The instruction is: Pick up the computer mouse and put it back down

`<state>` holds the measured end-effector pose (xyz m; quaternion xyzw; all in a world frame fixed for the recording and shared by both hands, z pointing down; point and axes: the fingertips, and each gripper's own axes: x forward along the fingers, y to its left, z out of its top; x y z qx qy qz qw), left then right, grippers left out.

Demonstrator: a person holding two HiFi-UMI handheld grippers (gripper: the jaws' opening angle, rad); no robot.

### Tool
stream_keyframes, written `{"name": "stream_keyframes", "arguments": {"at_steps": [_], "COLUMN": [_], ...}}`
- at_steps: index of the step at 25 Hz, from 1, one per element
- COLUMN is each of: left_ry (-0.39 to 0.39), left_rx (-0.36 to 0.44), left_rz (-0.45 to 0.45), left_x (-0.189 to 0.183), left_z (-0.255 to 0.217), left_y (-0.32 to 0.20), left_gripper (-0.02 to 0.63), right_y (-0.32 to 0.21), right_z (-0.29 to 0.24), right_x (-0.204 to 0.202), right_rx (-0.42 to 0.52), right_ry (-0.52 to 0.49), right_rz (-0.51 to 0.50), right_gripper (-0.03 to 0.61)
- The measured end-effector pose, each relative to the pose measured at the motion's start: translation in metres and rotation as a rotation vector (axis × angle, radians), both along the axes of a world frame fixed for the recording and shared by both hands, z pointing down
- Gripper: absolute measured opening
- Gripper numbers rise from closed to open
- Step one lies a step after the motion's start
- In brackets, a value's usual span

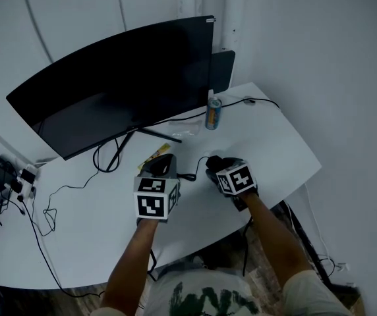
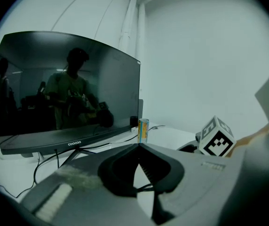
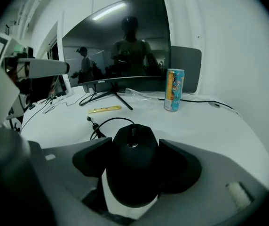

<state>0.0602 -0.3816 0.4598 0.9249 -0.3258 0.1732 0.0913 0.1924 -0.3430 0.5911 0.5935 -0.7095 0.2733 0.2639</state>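
Computer mouse (image 3: 133, 166) sits right between the jaws of your right gripper (image 3: 135, 142): black, scroll wheel facing away from the camera, both pads closed in against its flanks, so the claw is partly closed and gripping it. Its tail end overhangs bare white surface in the right gripper view; can't tell whether it is clear of the table (image 1: 267, 150). In the head view it is at the front middle of the table, mostly hidden under the gripper's marker cube (image 1: 236, 178). Its cable (image 3: 104, 123) loops off to the left across the tabletop. Your left gripper (image 2: 138, 146) is just beside the right one, jaw tips touching, nothing in them. The table is white with a curved front edge, against a white wall. A curved black monitor (image 1: 122, 78) stands at the back on a thin-legged stand, with a dark panel (image 1: 223, 70) behind its right end. A drink can (image 1: 213, 114) stands upright near the monitor's right edge, well apart from the mouse. A yellow packet (image 1: 154, 155) lies flat in front of the stand. Loose black cables (image 1: 50, 209) trail over the table's left side. Count: one mouse, one monitor, one can, one yellow packet, two grippers.
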Motion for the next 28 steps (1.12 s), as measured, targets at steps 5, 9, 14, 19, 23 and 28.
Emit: {"name": "stream_keyframes", "arguments": {"at_steps": [5,9,14,19,23,28], "left_ry": [0.01,0.018,0.037,0.053,0.057,0.047], "left_rx": [0.0,-0.002,0.005,0.022,0.039,0.052], "left_rz": [-0.015,-0.027,-0.046,-0.076,-0.1,-0.152], "left_x": [-0.005,-0.01,-0.015,-0.026,-0.032,-0.036], "left_z": [-0.009,-0.015,-0.025,-0.039,-0.048,-0.055], "left_y": [0.002,0.003,0.002,0.002,0.006,0.01], "left_gripper": [0.003,0.002,0.003,0.003,0.003,0.003], "right_y": [-0.002,-0.003,-0.006,-0.008,-0.008,-0.008], "right_z": [-0.028,-0.048,-0.075,-0.102,-0.119,-0.143], "right_x": [-0.011,-0.02,-0.032,-0.048,-0.055,-0.053], "right_rx": [0.045,0.078,0.128,0.178,0.21,0.264], "right_ry": [-0.011,-0.016,-0.026,-0.025,-0.044,-0.059], "right_rz": [-0.011,-0.019,-0.045,-0.079,-0.103,-0.132], "right_gripper": [0.314,0.314,0.314,0.314,0.314,0.314]}}
